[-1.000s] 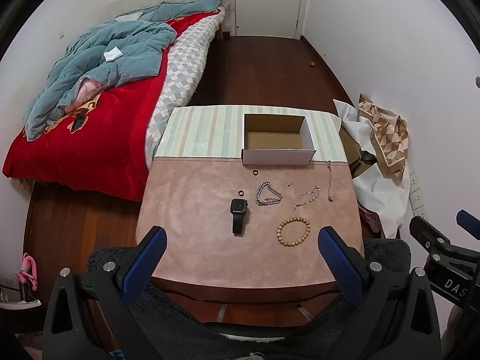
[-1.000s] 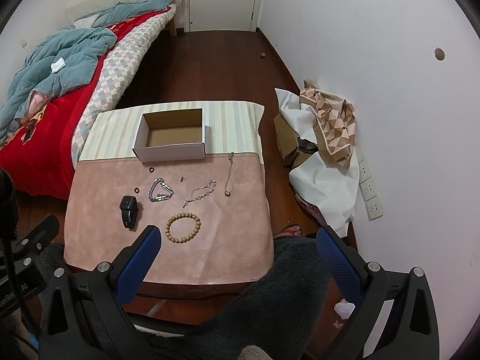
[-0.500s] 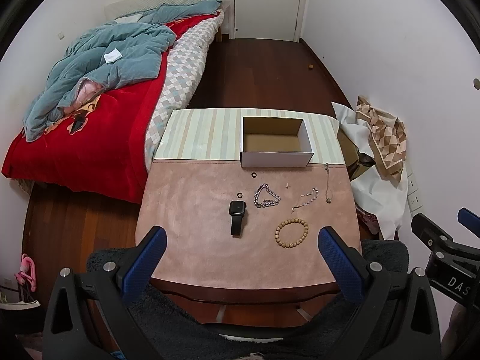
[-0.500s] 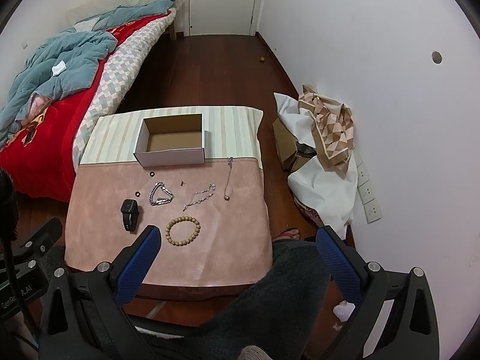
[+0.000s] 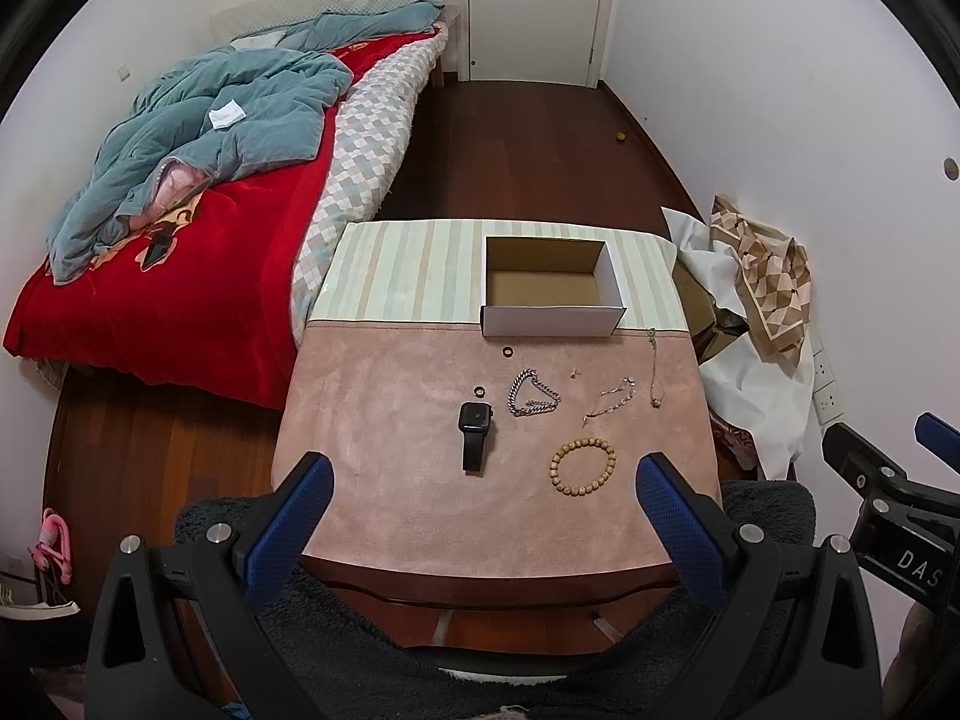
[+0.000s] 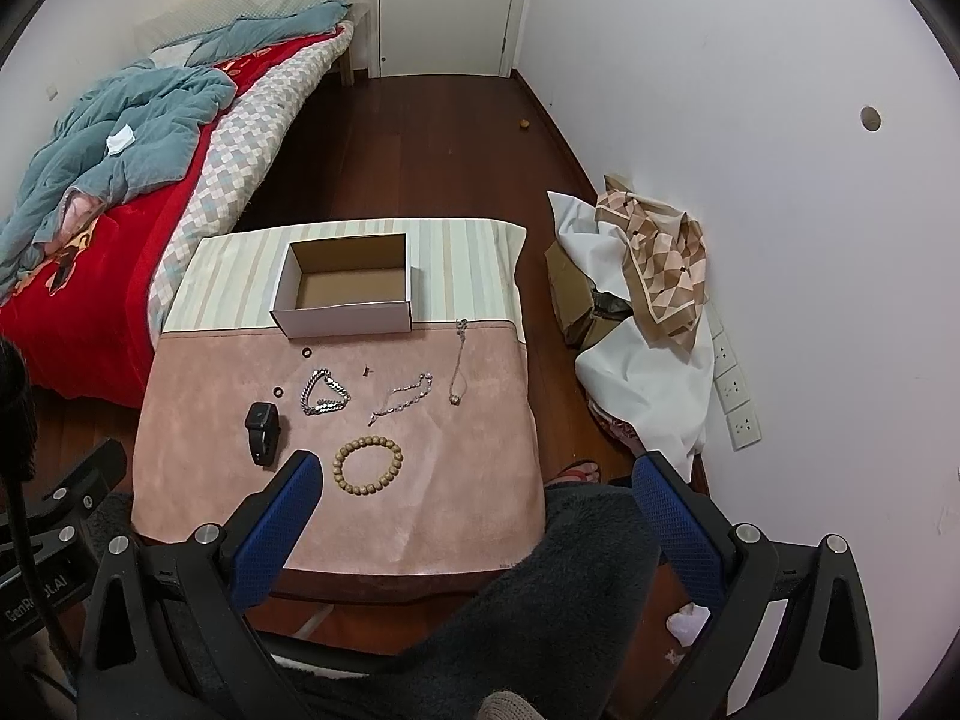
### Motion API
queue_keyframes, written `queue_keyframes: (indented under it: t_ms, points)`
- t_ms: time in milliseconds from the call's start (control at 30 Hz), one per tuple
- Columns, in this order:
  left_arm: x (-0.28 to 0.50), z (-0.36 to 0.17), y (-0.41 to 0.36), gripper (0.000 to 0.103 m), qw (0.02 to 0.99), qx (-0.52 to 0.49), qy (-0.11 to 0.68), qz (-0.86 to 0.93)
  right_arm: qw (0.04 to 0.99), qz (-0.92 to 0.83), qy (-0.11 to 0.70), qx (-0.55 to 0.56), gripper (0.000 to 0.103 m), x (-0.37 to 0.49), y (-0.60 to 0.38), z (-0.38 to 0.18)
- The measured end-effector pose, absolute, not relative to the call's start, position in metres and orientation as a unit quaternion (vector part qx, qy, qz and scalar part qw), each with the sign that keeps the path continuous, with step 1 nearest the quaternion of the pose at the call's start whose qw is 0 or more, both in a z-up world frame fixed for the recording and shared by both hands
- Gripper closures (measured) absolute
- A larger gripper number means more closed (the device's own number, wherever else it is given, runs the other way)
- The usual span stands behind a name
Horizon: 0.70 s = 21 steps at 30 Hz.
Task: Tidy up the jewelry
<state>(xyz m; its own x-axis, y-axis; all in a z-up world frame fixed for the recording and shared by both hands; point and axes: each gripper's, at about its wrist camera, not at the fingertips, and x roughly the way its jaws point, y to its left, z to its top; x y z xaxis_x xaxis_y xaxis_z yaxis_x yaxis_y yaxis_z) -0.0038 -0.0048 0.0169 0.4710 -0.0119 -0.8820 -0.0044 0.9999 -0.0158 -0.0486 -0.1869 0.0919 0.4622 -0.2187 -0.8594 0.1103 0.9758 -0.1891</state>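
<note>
pink mat point(image 5: 384, 420) w/ jewelry, tongs apart

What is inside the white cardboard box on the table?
Nothing visible: the box shows only bare brown cardboard floor. Its near wall hides a thin strip of floor behind it in both views. All jewelry lies outside on the pink cloth.

The tiny piece point(image 5: 575, 372) lying between the chain bracelet point(image 5: 531, 394) and the thin silver chain point(image 5: 612, 398), near frame centre, is too small to identify (an earring or stud, perhaps). In the left wrist view the right gripper point(image 5: 888, 480) is cut off by the right edge, its fingers mostly out of sight. A cardboard box point(image 6: 570, 294) at right is largely hidden under the white cloth point(image 6: 648, 378), and the bed point(image 6: 90, 192) runs off the left edge.
</note>
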Motion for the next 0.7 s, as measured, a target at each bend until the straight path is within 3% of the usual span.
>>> queue_keyframes:
  t_ms: [700]
  points:
    - [-0.006, 0.027, -0.003, 0.0, 0.86, -0.011, 0.51, -0.002, 0.858, -0.092, 0.503, -0.051, 0.0, -0.051, -0.183, 0.099]
